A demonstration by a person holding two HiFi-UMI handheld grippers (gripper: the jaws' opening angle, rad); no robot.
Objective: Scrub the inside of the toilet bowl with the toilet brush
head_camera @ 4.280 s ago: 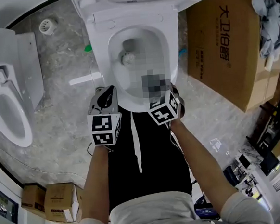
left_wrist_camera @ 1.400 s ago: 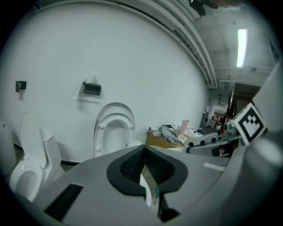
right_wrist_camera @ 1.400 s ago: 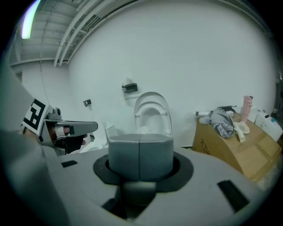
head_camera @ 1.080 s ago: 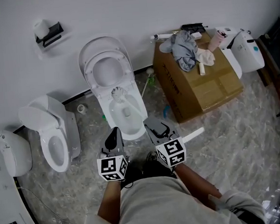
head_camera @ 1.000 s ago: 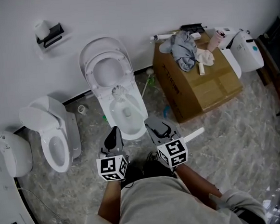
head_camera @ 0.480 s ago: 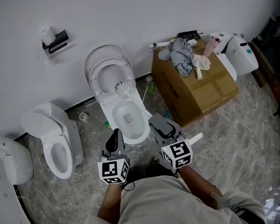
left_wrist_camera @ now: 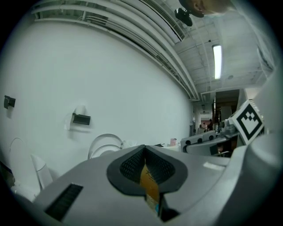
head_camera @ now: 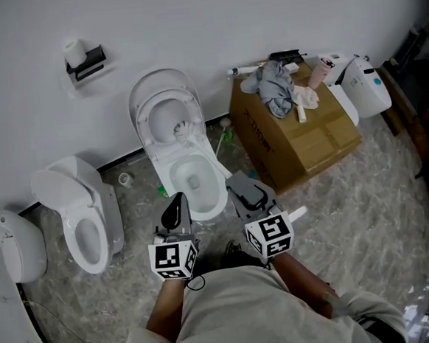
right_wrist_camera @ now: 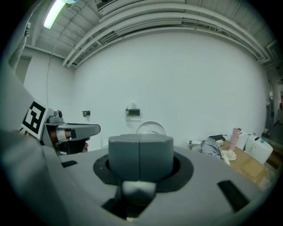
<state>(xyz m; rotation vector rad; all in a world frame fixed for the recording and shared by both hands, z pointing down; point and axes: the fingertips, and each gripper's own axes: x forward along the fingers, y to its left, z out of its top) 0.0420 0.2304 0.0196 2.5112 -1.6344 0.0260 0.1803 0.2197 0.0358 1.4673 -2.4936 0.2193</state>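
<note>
Head view: the toilet bowl (head_camera: 170, 184) stands at upper centre of the frame against the white wall (head_camera: 210, 27), its raised lid (head_camera: 153, 90) leaning back. The toilet brush (head_camera: 188, 131) has its bristle head at the back edge of the bowl, just in front of the raised lid; whether it touches the porcelain cannot be told. Its white handle runs down and right to the right gripper (head_camera: 239, 181), and a short white end shows past that gripper at lower right.

Right gripper view: the right gripper (right_wrist_camera: 140, 152) has both grey pads pressed together, with the white handle clamped just beneath them.

Left gripper view: the left gripper (left_wrist_camera: 144, 165) has its jaws closed on nothing, only a thin slit between them. In the head view the left gripper (head_camera: 176, 203) is held just left of the right one, near the front rim of the bowl and apart from the brush.

Surroundings: a cardboard box (head_camera: 300, 138) stands right of the bowl with a grey cloth (head_camera: 273, 85) and a pink cup (head_camera: 317, 66) on top. A second toilet (head_camera: 81, 214) stands at left. A paper holder (head_camera: 83, 55) is fixed to the wall at upper left. The floor (head_camera: 365, 207) is grey marble
</note>
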